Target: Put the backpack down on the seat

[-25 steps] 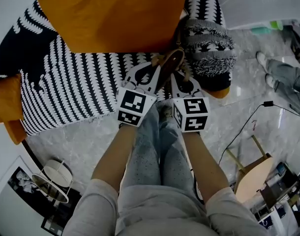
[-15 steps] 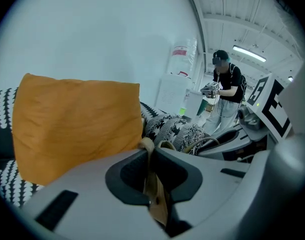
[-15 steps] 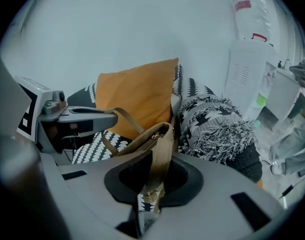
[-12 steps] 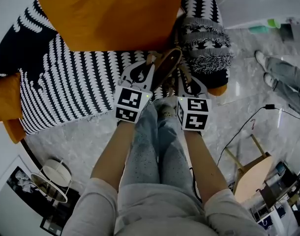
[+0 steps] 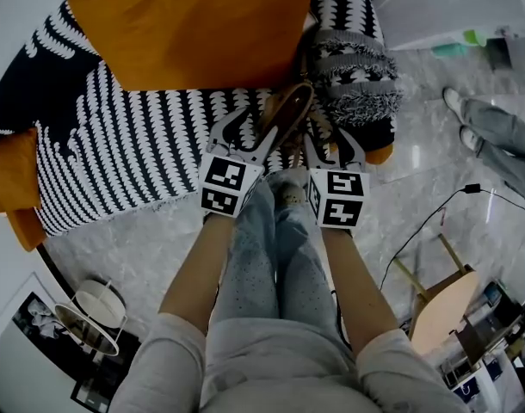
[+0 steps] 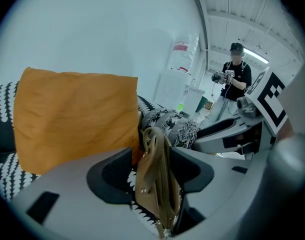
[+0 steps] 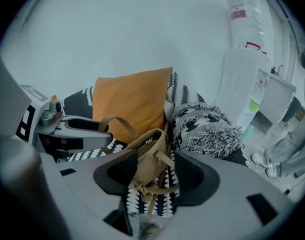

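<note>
Now that tan backpack (image 5: 290, 110) stands on patterned seat (image 5: 116, 153), centre of head view, we judge placing done; left gripper (image 5: 254, 126) and right gripper (image 5: 330, 140) jaws just opened wide; backpack between them, unclamped; we still need to withdraw.

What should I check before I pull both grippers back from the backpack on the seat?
1. Backpack resting on the seat: ok.
2. Left gripper released: ok; its jaws have just been opening and stand apart, backpack between them.
3. Right gripper released: ok; its jaws have just been opening and stand apart, backpack between them.
4. Straps free of both grippers: cannot tell.
5. Backpack will stand alone: cannot tell; the orange cushion is behind it.
</note>
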The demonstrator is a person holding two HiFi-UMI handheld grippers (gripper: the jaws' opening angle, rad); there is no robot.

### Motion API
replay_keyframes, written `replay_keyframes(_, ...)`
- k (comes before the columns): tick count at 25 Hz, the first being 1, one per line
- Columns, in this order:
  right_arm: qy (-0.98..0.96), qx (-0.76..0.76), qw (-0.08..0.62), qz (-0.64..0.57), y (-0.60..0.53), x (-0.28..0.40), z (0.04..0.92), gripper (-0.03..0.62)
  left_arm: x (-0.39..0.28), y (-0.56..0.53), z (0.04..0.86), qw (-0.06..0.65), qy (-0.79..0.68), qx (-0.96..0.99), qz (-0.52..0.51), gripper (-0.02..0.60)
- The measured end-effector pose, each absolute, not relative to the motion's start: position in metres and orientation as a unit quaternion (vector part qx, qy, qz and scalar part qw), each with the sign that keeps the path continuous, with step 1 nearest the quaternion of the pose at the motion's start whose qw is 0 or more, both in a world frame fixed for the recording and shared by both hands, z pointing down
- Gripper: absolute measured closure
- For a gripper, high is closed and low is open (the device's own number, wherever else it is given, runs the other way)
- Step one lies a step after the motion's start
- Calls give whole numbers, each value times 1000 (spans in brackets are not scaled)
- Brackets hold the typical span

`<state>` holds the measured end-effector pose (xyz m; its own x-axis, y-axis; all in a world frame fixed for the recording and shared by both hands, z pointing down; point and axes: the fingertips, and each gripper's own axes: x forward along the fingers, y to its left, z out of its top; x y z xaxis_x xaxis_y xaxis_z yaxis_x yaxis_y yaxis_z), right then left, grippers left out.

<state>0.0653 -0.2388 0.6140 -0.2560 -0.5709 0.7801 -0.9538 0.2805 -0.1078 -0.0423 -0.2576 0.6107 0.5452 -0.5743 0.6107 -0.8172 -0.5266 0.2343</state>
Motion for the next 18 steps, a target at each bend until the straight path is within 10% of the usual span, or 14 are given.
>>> replay_keyframes(18, -779, 506, 268, 257, -224, 54, 499, 373, -25, -227, 494, 235, -435, 846, 200, 357)
